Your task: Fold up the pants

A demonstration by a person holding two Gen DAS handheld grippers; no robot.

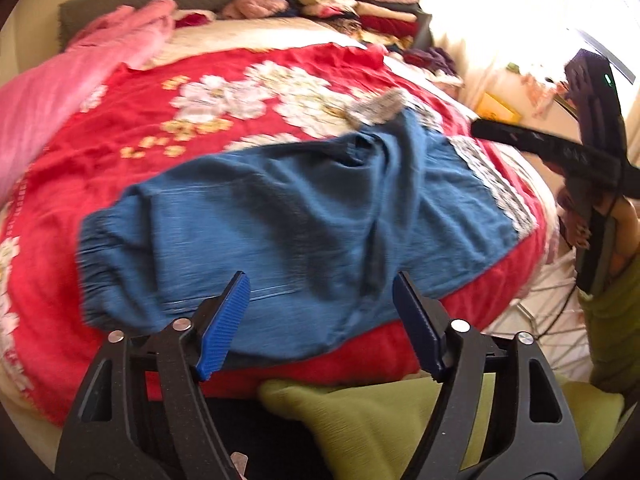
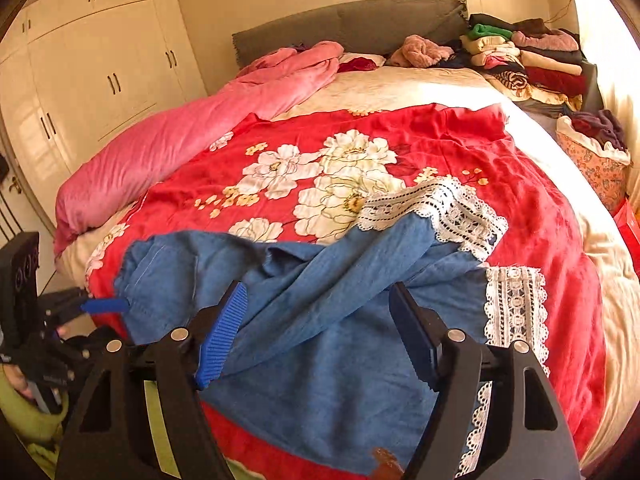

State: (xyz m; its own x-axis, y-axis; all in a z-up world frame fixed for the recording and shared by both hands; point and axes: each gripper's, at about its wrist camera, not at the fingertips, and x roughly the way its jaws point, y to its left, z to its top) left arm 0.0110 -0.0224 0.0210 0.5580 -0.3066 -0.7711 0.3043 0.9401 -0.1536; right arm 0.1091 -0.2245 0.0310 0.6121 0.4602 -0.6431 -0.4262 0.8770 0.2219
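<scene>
Blue pants (image 1: 280,216) with white lace hems (image 2: 452,208) lie crumpled across a red floral blanket (image 2: 400,136) on the bed. One leg is bunched diagonally over the rest, its lace cuff turned up toward the flowers. My left gripper (image 1: 320,284) hovers open above the near edge of the pants, nothing between its blue pads. My right gripper (image 2: 318,292) also stands open above the cloth, holding nothing. In the right wrist view one blue pad (image 2: 104,305) of the left gripper shows beside the waist end of the pants.
A pink duvet (image 2: 168,144) lies rolled along the bed's left side. Stacks of folded clothes (image 2: 532,60) sit by the grey headboard (image 2: 352,24). A floral basket (image 2: 596,164) with purple cloth stands at the right. Cream wardrobes (image 2: 88,64) line the left wall. Green sleeves (image 1: 612,312) are close by.
</scene>
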